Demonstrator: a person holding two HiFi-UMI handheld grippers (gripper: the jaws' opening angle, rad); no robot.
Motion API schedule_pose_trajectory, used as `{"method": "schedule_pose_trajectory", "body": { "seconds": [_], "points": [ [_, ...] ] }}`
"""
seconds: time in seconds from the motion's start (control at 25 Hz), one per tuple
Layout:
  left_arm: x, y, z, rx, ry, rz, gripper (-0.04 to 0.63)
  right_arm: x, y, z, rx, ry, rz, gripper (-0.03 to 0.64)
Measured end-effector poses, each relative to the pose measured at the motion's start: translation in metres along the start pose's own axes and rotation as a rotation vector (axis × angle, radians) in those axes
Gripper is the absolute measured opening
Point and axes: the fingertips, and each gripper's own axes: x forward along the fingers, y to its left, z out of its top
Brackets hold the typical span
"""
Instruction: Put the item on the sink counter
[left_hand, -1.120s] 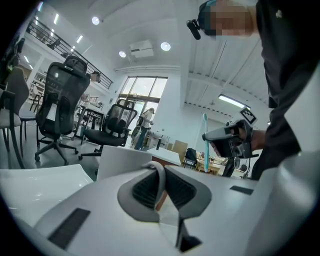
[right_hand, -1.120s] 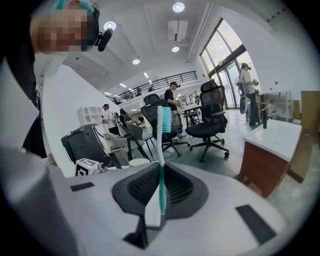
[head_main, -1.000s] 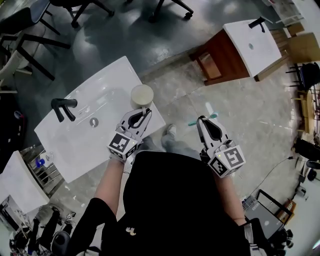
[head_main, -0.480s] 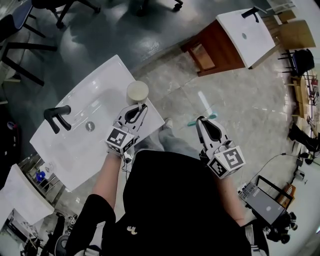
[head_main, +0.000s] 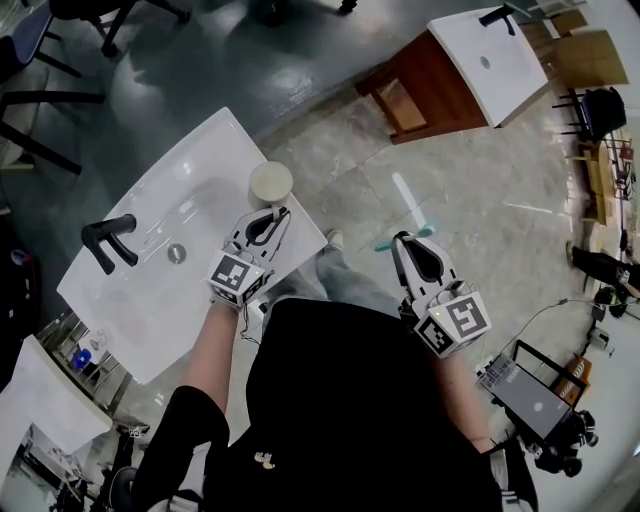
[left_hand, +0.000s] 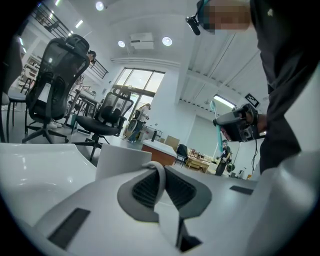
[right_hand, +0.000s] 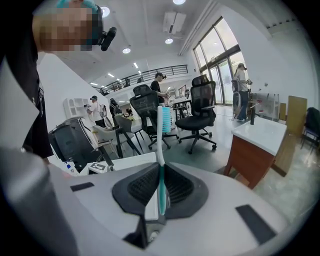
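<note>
A cream cup (head_main: 271, 183) stands on the front right corner of the white sink counter (head_main: 215, 150). My left gripper (head_main: 281, 213) is just behind it, shut on the cup's thin curved handle (left_hand: 159, 172), and the cup's wall (left_hand: 120, 159) shows right beyond the pads. My right gripper (head_main: 406, 243) hovers over the floor to the right of the counter. It is shut on a teal and white toothbrush (head_main: 402, 240). In the right gripper view the toothbrush (right_hand: 161, 145) stands upright between the pads, bristles at the top.
A black faucet (head_main: 108, 240) and a drain (head_main: 177, 253) sit in the basin. A second white vanity on a wooden cabinet (head_main: 470, 75) stands at the upper right. Office chairs (head_main: 60, 60) stand beyond the sink. Gear lies on the floor at the lower right (head_main: 535, 405).
The head view has drifted a little. Both grippers keep their holds, and the cup stays at the counter's corner.
</note>
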Motion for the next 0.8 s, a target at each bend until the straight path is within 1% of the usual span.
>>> {"method": "schedule_pose_trajectory", "body": {
  "seconds": [0.08,0.24,0.32,0.44,0.6,0.68,0.8],
  "points": [
    [0.000,0.000,-0.001,-0.003,-0.002,-0.001,0.038,0.000,-0.001,-0.002,0.001,0.003,-0.002,0.049],
    [0.001,0.001,-0.006,-0.003,0.008,0.022,0.040,-0.002,-0.002,-0.004,0.003,0.004,-0.004,0.049],
    [0.003,-0.002,-0.009,0.020,0.014,0.020,0.040,-0.005,-0.003,-0.004,0.004,0.004,-0.006,0.049],
    [0.005,-0.007,-0.016,0.074,0.042,0.025,0.040,-0.009,-0.003,-0.006,0.004,0.001,-0.007,0.049],
    [0.004,-0.009,-0.026,0.110,0.069,0.042,0.045,-0.014,-0.002,-0.010,0.007,-0.001,-0.010,0.049],
    [0.004,-0.011,-0.029,0.129,0.082,0.044,0.068,-0.016,-0.002,-0.012,0.010,-0.002,-0.012,0.049],
    [0.005,-0.014,-0.034,0.169,0.107,0.042,0.120,-0.018,0.000,-0.014,0.013,-0.004,-0.015,0.049]
  ]
}}
